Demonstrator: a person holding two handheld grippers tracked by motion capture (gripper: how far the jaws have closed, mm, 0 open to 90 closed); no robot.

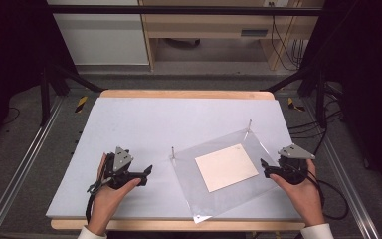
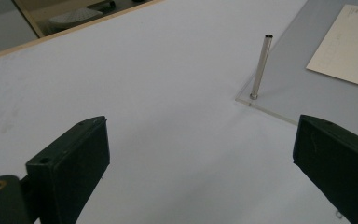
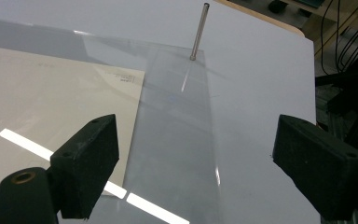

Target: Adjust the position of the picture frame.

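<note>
A clear plastic sheet (image 1: 258, 172) lies tilted on the white table top, with a cream card (image 1: 226, 167) on its middle. Two thin metal pins stand upright at its corners: one at the left corner (image 1: 172, 152) (image 2: 260, 67), one at the far corner (image 1: 249, 124) (image 3: 198, 31). My left gripper (image 1: 148, 171) rests low on the table left of the sheet, open, nothing between its jaws (image 2: 200, 163). My right gripper (image 1: 264, 168) sits at the sheet's right edge, open over the clear plastic (image 3: 196, 163), with the card (image 3: 51, 107) to its left.
The white board (image 1: 144, 124) lies on a wooden table. Black frame posts and cables stand at both sides. A wooden shelf unit and a white cabinet are behind the table's far edge.
</note>
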